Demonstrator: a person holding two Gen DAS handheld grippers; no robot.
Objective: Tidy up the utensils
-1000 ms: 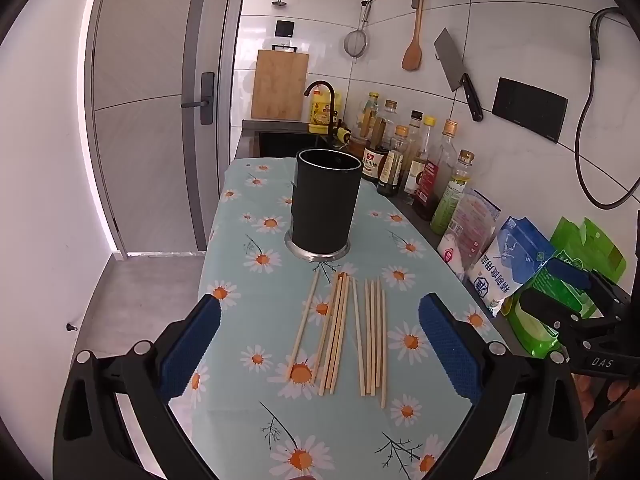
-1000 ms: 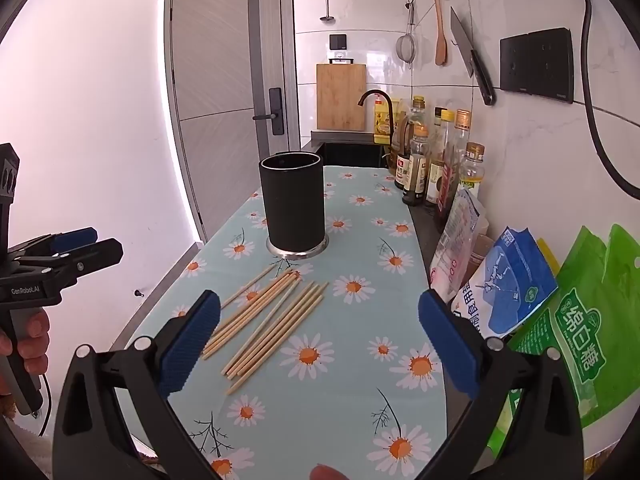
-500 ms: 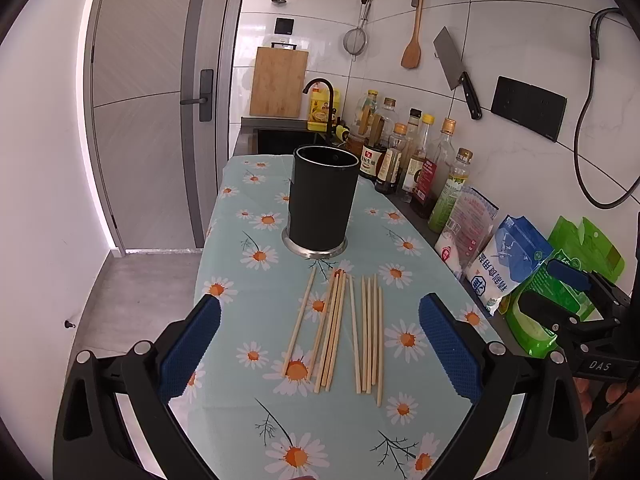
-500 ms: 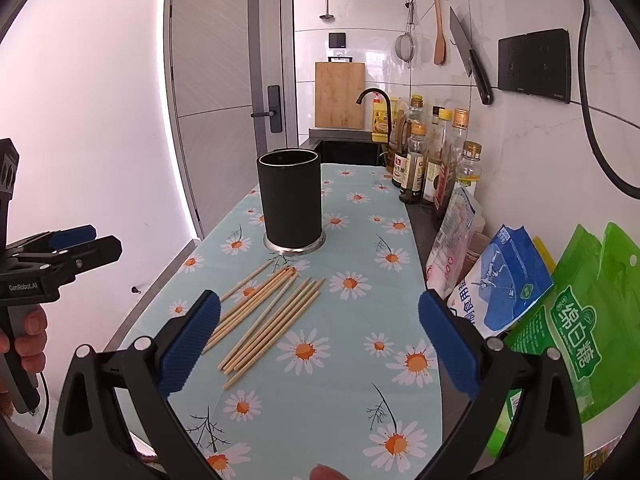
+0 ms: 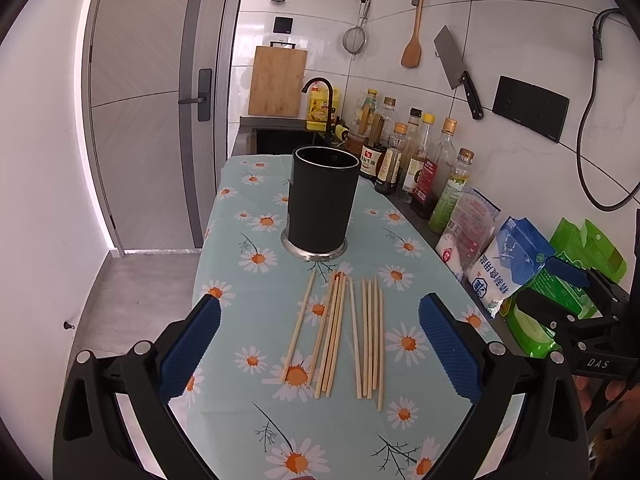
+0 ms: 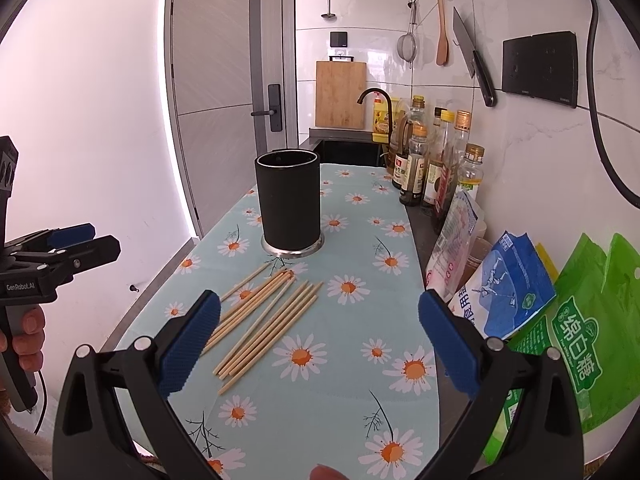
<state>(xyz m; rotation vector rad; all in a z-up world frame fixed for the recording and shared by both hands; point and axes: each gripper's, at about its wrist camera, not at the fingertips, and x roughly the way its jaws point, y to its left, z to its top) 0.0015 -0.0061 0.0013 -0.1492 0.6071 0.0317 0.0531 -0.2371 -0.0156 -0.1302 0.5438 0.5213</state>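
Chopsticks (image 5: 340, 332) lie loose near the tablecloth's (image 5: 248, 312) front edge before the black holder (image 5: 322, 204), within reach of both empty, wide-spread grippers: left (image 5: 320, 344), right (image 6: 320, 344).

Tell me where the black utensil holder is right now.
The black utensil holder stands upright mid-table on the daisy tablecloth, centred in both views, just beyond the loose chopsticks and left of the sauce bottles.

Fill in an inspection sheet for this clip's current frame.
Surface: daisy-print teal tablecloth, flat.
Job's things: wooden chopsticks lying loose in front of the upright black cylindrical holder; none in it visibly.
Clutter: sauce bottles and food bags along the wall.
Grippers: left gripper and right gripper open, holding nothing.
Cables: black cable on the wall.
Surroundings: hanging cleaver, wooden cutting board, grey door.
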